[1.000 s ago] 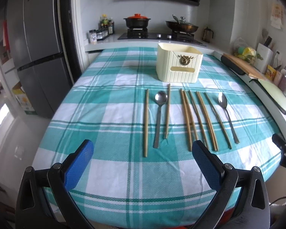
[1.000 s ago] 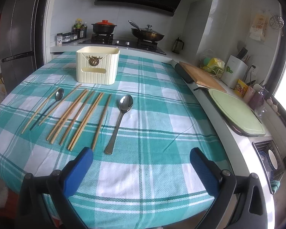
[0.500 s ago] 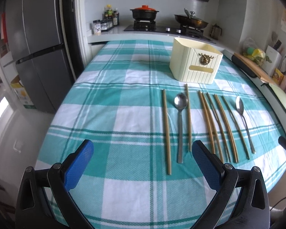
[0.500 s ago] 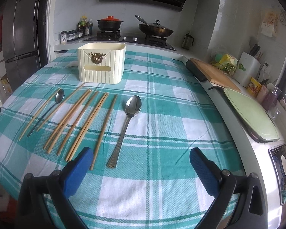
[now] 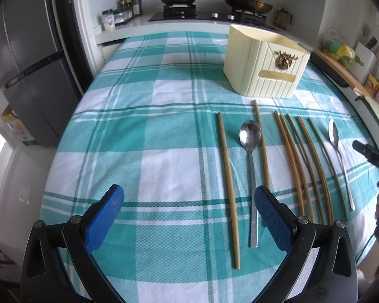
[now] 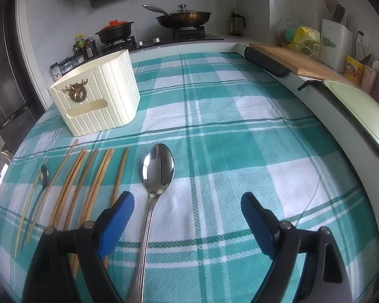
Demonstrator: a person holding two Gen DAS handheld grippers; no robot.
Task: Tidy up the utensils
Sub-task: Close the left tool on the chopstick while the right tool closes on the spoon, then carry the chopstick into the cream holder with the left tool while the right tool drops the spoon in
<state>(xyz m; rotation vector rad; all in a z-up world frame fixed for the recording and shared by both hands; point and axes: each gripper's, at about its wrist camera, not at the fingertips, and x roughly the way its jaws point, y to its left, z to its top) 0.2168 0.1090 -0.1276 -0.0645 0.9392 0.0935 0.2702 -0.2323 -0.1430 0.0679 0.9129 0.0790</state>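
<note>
Spoon (image 6: 151,202) handle end cut off below right gripper (image 6: 187,214).

utensils (image 5: 285,161) before holder (image 5: 265,63)

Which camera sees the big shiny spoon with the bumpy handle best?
The right wrist view: the shiny ridged-handled metal spoon lies large and central, its handle running between the open right tool fingers. The left wrist view shows it small and thin near the right edge.
</note>
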